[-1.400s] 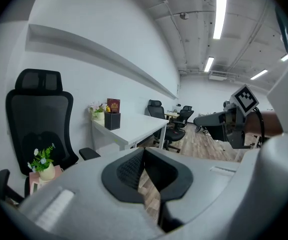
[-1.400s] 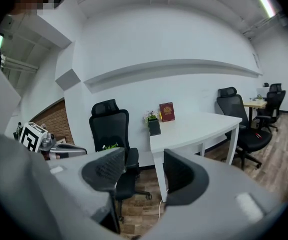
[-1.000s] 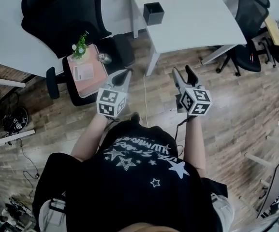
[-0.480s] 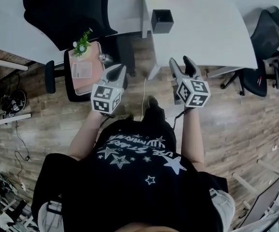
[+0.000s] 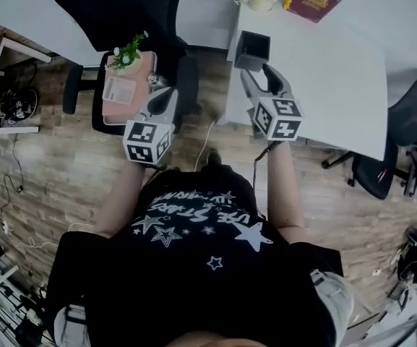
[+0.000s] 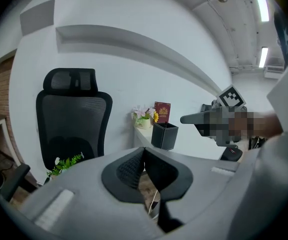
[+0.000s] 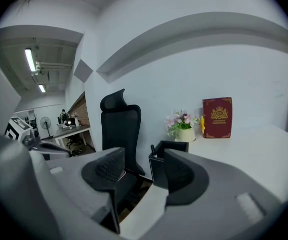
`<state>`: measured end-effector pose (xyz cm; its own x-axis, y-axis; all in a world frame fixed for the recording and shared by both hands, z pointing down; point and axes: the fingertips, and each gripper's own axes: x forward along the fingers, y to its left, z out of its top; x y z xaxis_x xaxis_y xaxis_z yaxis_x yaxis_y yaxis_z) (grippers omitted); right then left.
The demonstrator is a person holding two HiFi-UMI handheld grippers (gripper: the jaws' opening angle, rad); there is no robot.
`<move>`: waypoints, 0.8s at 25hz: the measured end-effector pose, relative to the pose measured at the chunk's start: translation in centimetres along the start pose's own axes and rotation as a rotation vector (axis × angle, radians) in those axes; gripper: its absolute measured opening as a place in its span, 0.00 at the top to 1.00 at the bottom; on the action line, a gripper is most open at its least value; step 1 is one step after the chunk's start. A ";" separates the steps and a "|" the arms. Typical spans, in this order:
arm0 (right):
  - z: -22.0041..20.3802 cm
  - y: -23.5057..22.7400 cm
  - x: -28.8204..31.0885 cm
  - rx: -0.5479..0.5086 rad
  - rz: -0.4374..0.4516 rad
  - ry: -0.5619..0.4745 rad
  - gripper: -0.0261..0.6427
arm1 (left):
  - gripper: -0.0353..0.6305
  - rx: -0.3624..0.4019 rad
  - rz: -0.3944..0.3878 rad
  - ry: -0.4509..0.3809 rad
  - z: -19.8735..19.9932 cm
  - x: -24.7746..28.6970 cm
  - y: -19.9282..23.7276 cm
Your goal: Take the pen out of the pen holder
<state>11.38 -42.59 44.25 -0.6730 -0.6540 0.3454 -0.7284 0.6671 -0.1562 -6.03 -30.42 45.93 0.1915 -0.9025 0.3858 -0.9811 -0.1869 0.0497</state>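
Our right gripper point(image 5: 260, 78), its jaws apart and empty, is the near one, with the black pen holder point(image 5: 252, 50) just ahead on the white table point(image 5: 324, 78), what may be the pen point(image 7: 153, 148) poking straight up, and our left gripper point(image 5: 166, 101) closed off to the side.

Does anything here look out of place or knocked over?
Nothing is spilled or toppled; the pen holder stands upright at the desk corner. One oddity: a small potted plant and a pinkish tray sit on the seat of what looks like an office chair, left of the desk, rather than on a table.
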 end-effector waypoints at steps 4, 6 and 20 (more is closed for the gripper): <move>1.1 -0.8 3.2 -0.030 0.037 0.005 0.59 | 0.93 -0.008 0.053 0.007 0.1 0.6 0.4; 1.5 -1.0 4.6 -0.054 0.037 0.009 0.59 | 0.93 -0.022 0.083 0.013 0.0 0.6 0.7; -0.4 -1.0 7.4 -0.204 0.004 0.146 0.83 | 0.93 -0.078 0.209 0.020 -1.5 -1.7 1.1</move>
<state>7.18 -48.00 47.30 -0.6395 -0.6025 0.4775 -0.6748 0.7375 0.0270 -7.46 -28.49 46.65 -0.0162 -0.9105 0.4132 -0.9987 0.0349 0.0376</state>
